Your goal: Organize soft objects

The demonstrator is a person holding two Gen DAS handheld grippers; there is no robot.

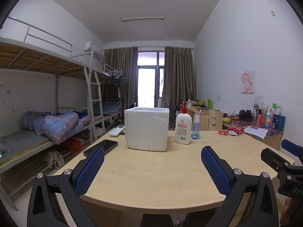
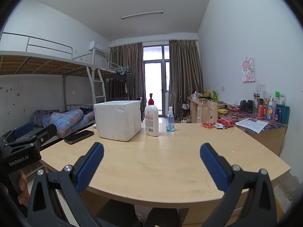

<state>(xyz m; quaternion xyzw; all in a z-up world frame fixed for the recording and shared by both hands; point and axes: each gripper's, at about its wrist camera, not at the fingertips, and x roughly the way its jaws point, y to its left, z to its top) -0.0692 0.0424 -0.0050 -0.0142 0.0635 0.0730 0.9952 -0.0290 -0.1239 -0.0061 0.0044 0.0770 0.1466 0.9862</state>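
A white foam box (image 1: 146, 128) (image 2: 118, 120) stands upright on the light wooden table (image 1: 151, 174) (image 2: 161, 160), towards its far side. Red soft packets (image 1: 230, 130) (image 2: 217, 123) lie at the table's far right. My left gripper (image 1: 152, 158) hovers open over the near edge, nothing between its blue pads. My right gripper (image 2: 151, 156) is likewise open and empty above the near edge. The right gripper's body shows at the right edge of the left wrist view; the left gripper's body (image 2: 22, 147) shows at the left of the right wrist view, held by a hand.
A black phone (image 1: 101, 147) (image 2: 79, 136) lies left of the box, a white remote (image 1: 117, 130) behind it. A lotion pump bottle (image 1: 182, 127) (image 2: 151, 120) and a blue spray bottle (image 1: 195, 129) (image 2: 170, 122) stand right of the box. Bunk beds left, cluttered desk (image 2: 265, 121) right.
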